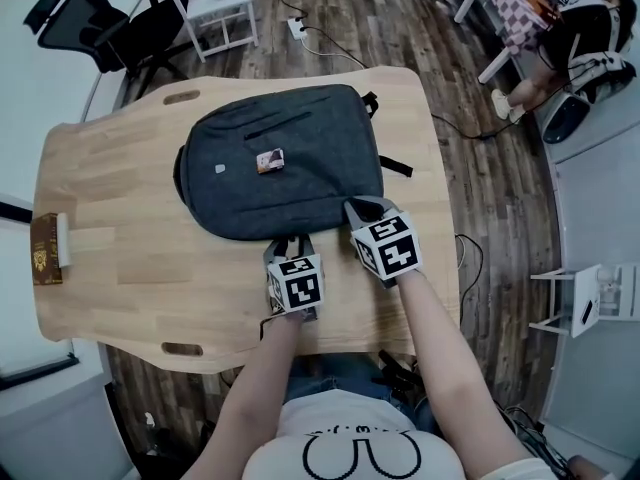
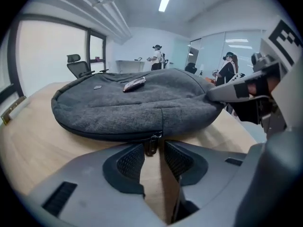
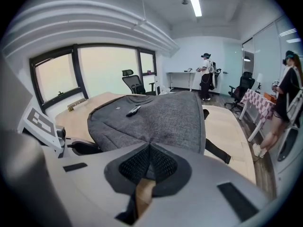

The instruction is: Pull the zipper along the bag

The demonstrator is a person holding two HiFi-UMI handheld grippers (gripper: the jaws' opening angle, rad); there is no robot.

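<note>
While the right gripper (image 3: 149,162) has its jaws pressed together on a fold of grey fabric at the near right corner of the bag (image 1: 280,163), the left gripper (image 2: 154,157) stands with its jaws apart; the zipper pull (image 2: 150,143) hangs between its pads, and neither pad seems to press on it. The bag lies flat in the middle of the wooden table (image 1: 120,258), its zippered edge turned toward the person; a small item (image 1: 270,160) that I cannot identify rests on top. The pinch at the corner looks meant to anchor the bag so it does not slide when the slider is drawn; the left jaws sit low at the seam, lined up to close on the pull. No grip on the zipper exists yet, so the pull along the bag has not begun.
</note>
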